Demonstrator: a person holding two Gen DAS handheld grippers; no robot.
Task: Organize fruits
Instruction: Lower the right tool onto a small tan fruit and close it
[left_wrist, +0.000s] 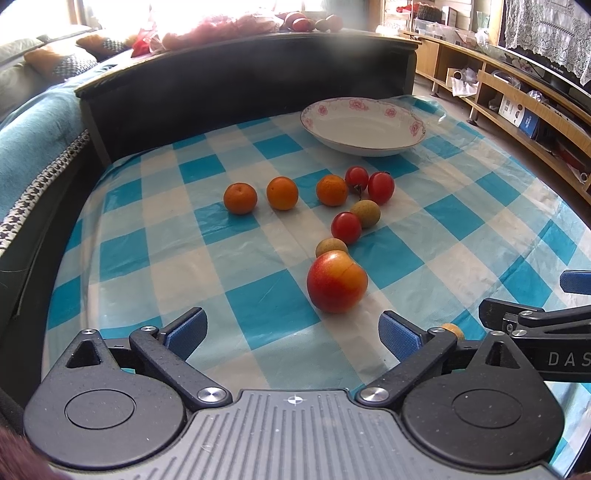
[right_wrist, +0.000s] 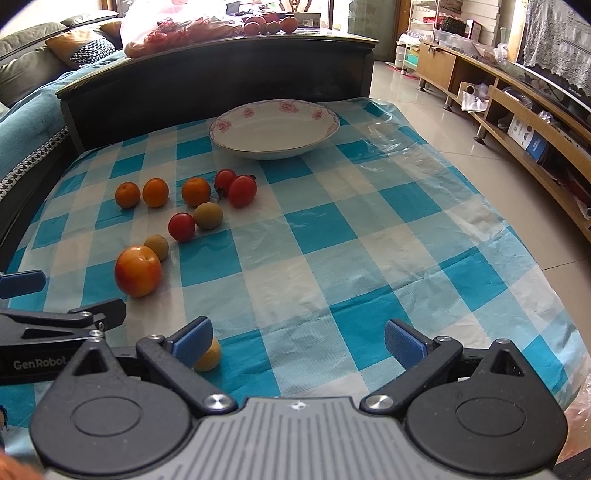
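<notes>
Fruit on the checked cloth, bowl empty.

I hold both tongs spread wide, pinching nothing: left gripper, right gripper. The big peach sits near me, far from the bowl; oranges and tomatoes lie closer to it.

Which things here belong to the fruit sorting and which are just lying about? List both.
For the job:
- white pink-flowered ceramic bowl, empty
- three small oranges
- three red cherry tomatoes
- round tan fruits
- large red-yellow fruit

Lying about:
- dark wooden table with bagged produce
- wooden shelf unit
- orange cushion
</notes>
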